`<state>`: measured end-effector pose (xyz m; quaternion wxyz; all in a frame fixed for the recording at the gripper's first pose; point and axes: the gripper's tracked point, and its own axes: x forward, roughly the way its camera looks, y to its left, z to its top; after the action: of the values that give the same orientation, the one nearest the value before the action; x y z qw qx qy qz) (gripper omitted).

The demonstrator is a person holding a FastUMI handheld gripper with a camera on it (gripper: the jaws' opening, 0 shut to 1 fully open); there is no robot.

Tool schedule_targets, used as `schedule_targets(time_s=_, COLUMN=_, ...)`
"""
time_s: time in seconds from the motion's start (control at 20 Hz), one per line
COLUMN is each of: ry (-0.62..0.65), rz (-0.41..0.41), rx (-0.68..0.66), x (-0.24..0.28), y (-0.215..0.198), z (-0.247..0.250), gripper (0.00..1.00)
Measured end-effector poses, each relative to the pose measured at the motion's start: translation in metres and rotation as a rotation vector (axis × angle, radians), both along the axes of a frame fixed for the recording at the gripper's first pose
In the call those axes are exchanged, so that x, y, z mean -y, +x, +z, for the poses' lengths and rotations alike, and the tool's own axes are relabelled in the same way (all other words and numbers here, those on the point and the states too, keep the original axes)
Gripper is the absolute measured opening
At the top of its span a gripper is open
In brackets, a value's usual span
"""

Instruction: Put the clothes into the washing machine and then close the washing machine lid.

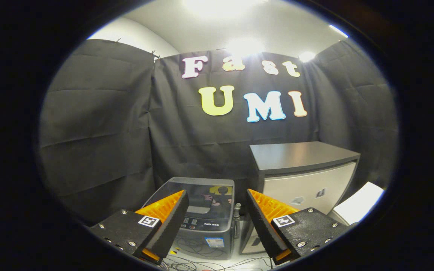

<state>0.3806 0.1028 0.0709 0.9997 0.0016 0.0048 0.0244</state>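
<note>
Black cloth booth wall behind, washing machine (202,214) with lid down at 12 o'clock beyond the gripper (217,199), jaws apart and empty, grey-topped cabinet (307,169) at 2 o'clock.

The camera rides on the gripper (217,199), looking level along its spread fingers toward the back wall, with the washer (202,214) close ahead, lower down, and a cabinet (307,177) beside it.
</note>
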Motion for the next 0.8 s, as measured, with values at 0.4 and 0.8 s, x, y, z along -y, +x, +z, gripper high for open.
schedule_targets(time_s=0.4, ry=0.002, rz=-0.013, rx=0.047, x=0.015, y=-0.103, z=0.028, gripper=0.94)
schedule_targets(time_s=0.8, ry=-0.011, rz=-0.053, rx=0.078, x=0.005, y=-0.142, z=0.031, gripper=0.93)
